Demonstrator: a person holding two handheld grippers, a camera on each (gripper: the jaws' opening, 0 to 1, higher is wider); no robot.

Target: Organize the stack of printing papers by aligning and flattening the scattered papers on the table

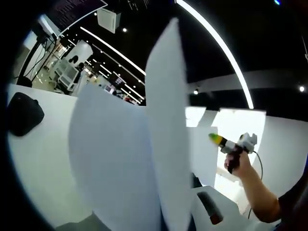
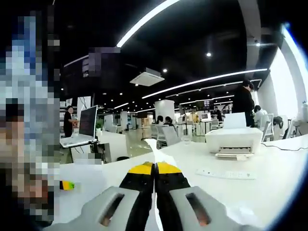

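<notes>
Big open office with strip lights overhead, and everything happens over a white table (image 2: 269,178)

Closest in the left gripper view is a sheaf of white papers (image 1: 144,159) held up off the table and standing nearly edge-on to the camera, bowed and fanned out, I count maybe three sheets but wouldn't swear to it. The left claw's jaws are buried behind them so I can't tell if it's clamped or not, though it's probably what's holding them up. Past the papers on the right, a person's hand (image 1: 238,166) holds the right gripper (image 1: 216,139), with a dark flat thing (image 1: 209,207) lying on the table below and a black lump (image 1: 24,113) off at the far left.

In the right gripper view the right claw's yellow-tipped jaws are pressed together with a thin paper edge (image 2: 156,151) sticking up between them, so it looks pinched on a sheet. Further back there's one white printer (image 2: 234,139), one laptop (image 2: 82,127), and a few people at desks.

Progress-wise I'd say mid-way at best: sheets are gathered and lifted, but nothing's squared up or laid flat yet
</notes>
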